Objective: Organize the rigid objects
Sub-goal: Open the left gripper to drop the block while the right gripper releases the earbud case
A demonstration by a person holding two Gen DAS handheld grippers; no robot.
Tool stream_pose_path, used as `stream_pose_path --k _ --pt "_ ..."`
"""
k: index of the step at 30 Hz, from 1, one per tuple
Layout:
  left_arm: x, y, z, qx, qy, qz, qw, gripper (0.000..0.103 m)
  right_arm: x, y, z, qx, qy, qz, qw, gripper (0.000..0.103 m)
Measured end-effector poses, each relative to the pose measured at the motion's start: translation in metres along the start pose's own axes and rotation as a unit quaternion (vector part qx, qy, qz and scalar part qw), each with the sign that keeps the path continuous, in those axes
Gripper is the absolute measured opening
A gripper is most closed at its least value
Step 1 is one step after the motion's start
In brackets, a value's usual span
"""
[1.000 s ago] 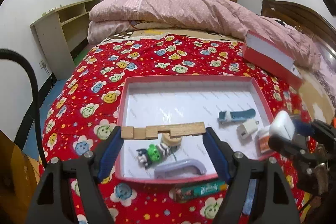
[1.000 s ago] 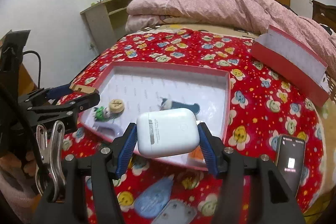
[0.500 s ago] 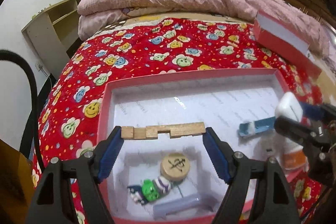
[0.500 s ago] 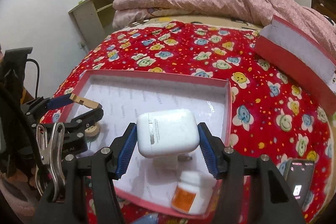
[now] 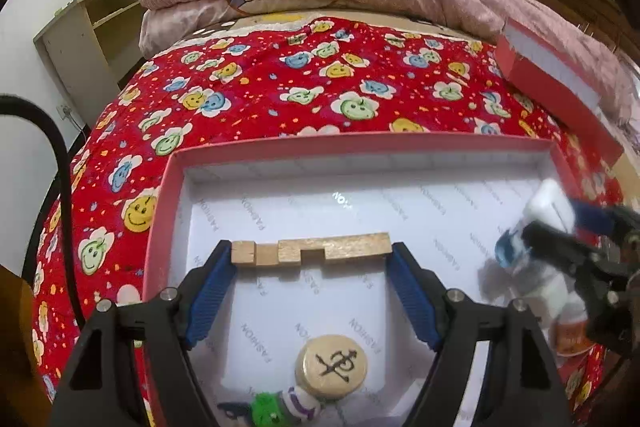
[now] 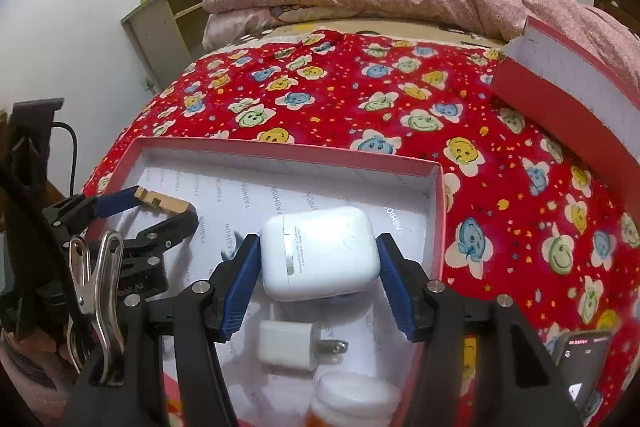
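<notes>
Right wrist only: white plug (image 6: 289, 345) under earbud case (image 6: 320, 253).

wooden block (image 5: 310, 252): bare, matt, rough-grained | earbud case (image 6: 320, 254): smooth glossy white plastic | box (image 5: 160, 227): paper-lined card, matt | bedspread (image 5: 280, 95): printed cloth | clip (image 6: 96, 279): shiny metal

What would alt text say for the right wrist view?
The right gripper holds a white earbud case over an open red box on a bed. A white charger plug lies below, and the left gripper grips a wooden block.
</notes>
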State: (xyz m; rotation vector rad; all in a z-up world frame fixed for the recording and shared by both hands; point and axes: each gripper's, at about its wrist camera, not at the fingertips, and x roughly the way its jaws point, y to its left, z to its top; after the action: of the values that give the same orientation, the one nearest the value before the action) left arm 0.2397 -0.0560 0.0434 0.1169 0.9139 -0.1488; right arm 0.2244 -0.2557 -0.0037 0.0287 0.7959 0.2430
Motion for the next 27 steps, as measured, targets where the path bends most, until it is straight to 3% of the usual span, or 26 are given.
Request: stream_pose_path --k 12,15,19,27 --pt "0.002 0.001 0.001 -0.001 -0.002 -0.016 0.9999 0.088 0.014 0.003 0.002 0.001 0.010 0.003 1.000 0.059" --pt "-0.001 0.001 0.000 -0.001 -0.007 -0.028 0.9996 0.088 0.006 0.006 0.002 0.006 -0.007 0.016 1.000 0.059" --pt "-0.011 0.002 -0.002 -0.005 -0.017 -0.022 0.9996 0.088 -0.009 0.015 0.003 -0.007 -0.027 0.015 0.999 0.066" --pt "-0.045 0.010 -0.012 -0.011 -0.034 -0.005 0.9993 0.088 -0.034 0.027 -0.006 -0.020 -0.039 0.029 0.999 0.066"
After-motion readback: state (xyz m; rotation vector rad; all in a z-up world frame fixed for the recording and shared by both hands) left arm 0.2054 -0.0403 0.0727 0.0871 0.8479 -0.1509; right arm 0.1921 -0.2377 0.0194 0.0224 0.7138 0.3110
